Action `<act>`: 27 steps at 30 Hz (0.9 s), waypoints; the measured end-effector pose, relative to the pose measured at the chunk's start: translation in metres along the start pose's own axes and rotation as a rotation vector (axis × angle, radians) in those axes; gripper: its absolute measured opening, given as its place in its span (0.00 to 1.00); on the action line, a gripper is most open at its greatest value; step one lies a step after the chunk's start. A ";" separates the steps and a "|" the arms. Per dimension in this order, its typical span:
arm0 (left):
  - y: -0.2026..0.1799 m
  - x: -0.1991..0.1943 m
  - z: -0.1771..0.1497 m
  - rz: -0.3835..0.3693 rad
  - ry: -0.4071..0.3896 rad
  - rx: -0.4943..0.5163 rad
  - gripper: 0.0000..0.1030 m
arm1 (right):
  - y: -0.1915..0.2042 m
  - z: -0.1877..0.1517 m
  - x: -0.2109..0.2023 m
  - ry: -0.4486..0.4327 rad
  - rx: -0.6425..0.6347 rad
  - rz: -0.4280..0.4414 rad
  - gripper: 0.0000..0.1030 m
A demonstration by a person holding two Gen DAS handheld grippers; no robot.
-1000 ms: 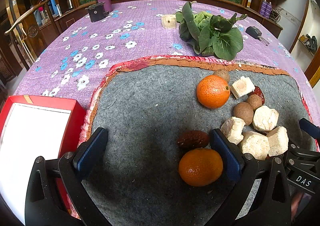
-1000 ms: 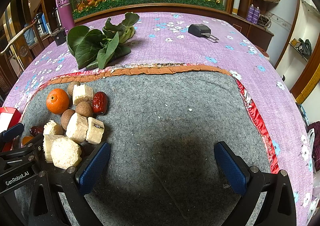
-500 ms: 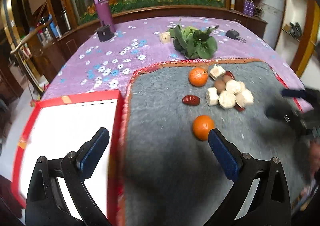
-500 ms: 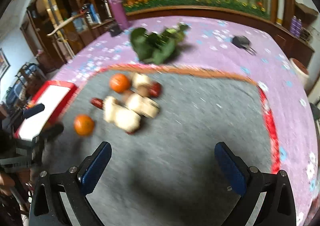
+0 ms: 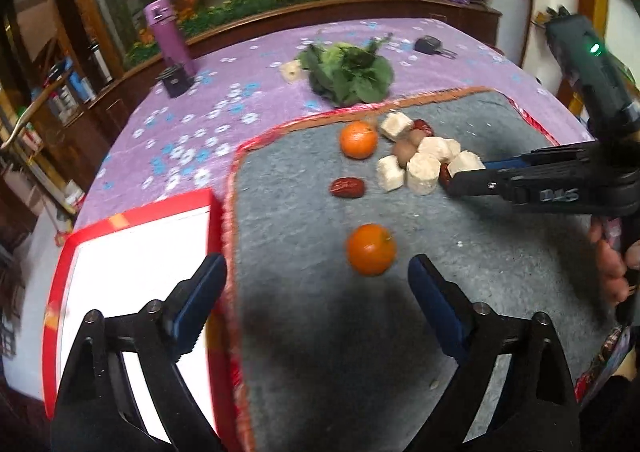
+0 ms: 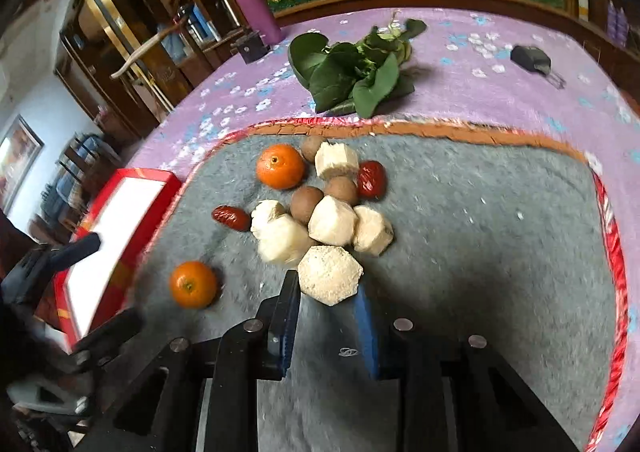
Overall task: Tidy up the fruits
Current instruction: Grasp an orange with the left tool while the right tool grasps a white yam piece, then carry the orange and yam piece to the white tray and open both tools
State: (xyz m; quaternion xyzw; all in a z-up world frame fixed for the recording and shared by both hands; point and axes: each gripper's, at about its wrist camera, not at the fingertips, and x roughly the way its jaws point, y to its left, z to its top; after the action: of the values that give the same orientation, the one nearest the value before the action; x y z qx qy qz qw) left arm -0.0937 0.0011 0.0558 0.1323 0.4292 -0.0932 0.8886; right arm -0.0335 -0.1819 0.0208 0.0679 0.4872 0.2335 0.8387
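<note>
On the grey felt mat [image 5: 500,252] lie two oranges, red dates, brown round fruits and several pale peeled chunks. My left gripper [image 5: 318,300] is open and empty, held above the mat, with the near orange [image 5: 371,249] just ahead of its fingers. My right gripper [image 6: 328,294] is shut on a pale hexagonal chunk [image 6: 330,279] at the near edge of the pile; it also shows in the left wrist view [image 5: 464,177]. The far orange [image 6: 280,165], a lone date [image 6: 231,217] and the near orange [image 6: 193,284] lie to the left of the pile.
A red tray with a white inside [image 5: 132,248] sits left of the mat, and also shows in the right wrist view [image 6: 116,219]. Leafy greens [image 6: 356,71], a purple bottle [image 5: 168,35], a small black box [image 5: 174,79] and a black key fob [image 6: 530,57] lie on the purple flowered cloth.
Both grippers have pulled back and risen from the mat. The right gripper has closed from wide open onto the pale chunk. The left gripper stays open.
</note>
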 end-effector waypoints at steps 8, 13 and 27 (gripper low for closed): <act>-0.017 0.026 0.010 -0.074 0.048 0.058 0.71 | -0.035 -0.029 -0.038 0.034 0.031 -0.089 0.26; -0.023 0.052 0.013 -0.132 0.107 0.042 0.51 | -0.046 -0.033 -0.033 0.059 0.054 -0.123 0.26; -0.003 0.037 0.001 -0.185 0.017 -0.069 0.30 | -0.029 -0.031 -0.028 0.028 0.021 -0.178 0.26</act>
State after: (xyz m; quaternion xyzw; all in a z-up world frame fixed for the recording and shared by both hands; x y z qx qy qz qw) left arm -0.0711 -0.0044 0.0264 0.0625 0.4500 -0.1588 0.8766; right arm -0.0618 -0.2240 0.0168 0.0298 0.5055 0.1541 0.8484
